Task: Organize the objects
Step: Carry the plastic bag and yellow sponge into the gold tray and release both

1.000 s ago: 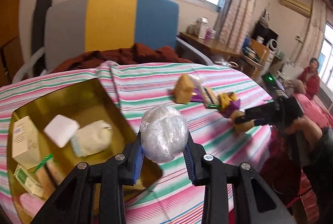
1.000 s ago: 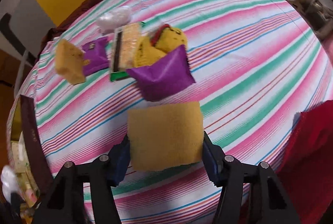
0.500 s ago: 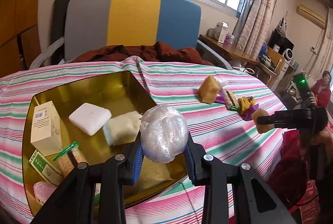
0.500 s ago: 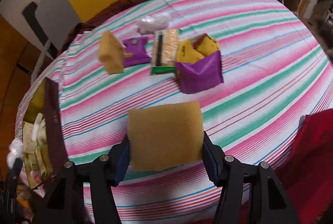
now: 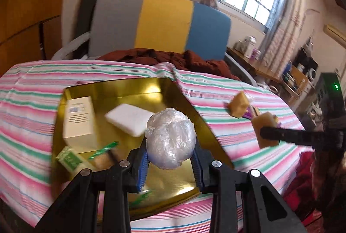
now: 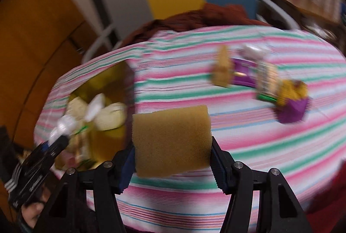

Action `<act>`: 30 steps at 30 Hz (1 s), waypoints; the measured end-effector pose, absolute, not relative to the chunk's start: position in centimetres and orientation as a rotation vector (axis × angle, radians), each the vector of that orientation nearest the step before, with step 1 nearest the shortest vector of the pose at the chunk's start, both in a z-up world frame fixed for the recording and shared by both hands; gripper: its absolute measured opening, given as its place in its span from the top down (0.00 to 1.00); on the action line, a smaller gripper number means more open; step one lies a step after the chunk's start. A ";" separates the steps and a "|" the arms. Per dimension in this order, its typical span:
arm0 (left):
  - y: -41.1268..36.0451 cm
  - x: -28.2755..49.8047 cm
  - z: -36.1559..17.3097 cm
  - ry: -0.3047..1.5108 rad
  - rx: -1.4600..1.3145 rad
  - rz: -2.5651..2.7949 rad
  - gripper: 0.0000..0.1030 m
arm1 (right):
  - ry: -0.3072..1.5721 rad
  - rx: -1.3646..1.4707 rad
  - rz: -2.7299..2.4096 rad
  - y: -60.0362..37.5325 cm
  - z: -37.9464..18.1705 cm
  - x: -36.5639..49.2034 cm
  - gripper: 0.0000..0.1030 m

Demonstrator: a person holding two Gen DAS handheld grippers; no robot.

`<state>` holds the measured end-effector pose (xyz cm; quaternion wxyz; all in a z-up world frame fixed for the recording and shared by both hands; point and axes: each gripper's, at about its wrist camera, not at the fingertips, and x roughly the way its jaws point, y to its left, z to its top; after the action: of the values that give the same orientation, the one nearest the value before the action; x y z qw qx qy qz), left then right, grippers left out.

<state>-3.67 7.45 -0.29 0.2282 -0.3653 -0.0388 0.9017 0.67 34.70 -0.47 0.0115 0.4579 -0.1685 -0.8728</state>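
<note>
Left wrist view: the left gripper (image 5: 170,160) clamps a slippery plastic-wrapped ball (image 5: 170,138) over the gold tray (image 5: 207,135), while the right gripper (image 6: 172,164) pinching a sponge (image 6: 172,141) may crowd it, causing a collision.

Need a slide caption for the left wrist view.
Left hand-held gripper holds a plastic-wrapped ball above the gold tray on the striped tablecloth.
</note>
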 end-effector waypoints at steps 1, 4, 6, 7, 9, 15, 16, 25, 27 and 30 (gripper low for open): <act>6.8 -3.8 -0.3 -0.119 -1.009 2.496 0.67 | -0.501 1.402 -2.704 33.4 -0.4 0.4 0.38; 4.4 -4.2 -0.4 -0.166 -1.035 2.541 0.67 | -0.436 1.347 -2.654 30.1 -0.2 -0.5 0.38; 3.1 -4.5 -0.7 -0.194 -1.052 2.570 0.67 | -0.406 1.327 -2.635 28.3 -0.2 -1.3 0.38; 2.5 -4.7 -0.9 -0.207 -1.061 2.583 0.67 | -0.397 1.323 -2.622 27.6 -0.2 -1.8 0.38; 1.8 -5.1 -1.1 -0.227 -1.072 2.593 0.67 | -0.370 1.323 -2.610 26.4 -0.4 -2.6 0.38; 2.0 -7.1 -0.9 -0.252 -1.069 2.594 0.67 | -0.306 1.335 -2.558 23.5 -1.1 -5.4 0.38; 2.3 -7.5 -0.9 -0.252 -1.067 2.593 0.67 | -0.300 1.331 -2.557 23.2 -1.0 -6.0 0.38; 3.1 -10.9 -1.0 -0.228 -1.097 2.635 0.49 | -0.289 1.318 -2.587 20.7 0.0 -13.0 0.27; 3.0 -10.5 -1.3 -0.225 -1.102 2.641 0.49 | -0.283 1.314 -2.603 20.2 0.0 -14.0 0.15; 2.6 -10.1 -2.1 -0.252 -1.135 2.639 0.49 | -0.312 1.323 -2.591 19.8 -0.5 -14.3 0.15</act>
<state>-10.13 2.55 -2.11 0.1284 -0.3904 -0.0868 0.9075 -14.27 19.76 -0.51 0.1078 0.4497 -0.1060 -0.8803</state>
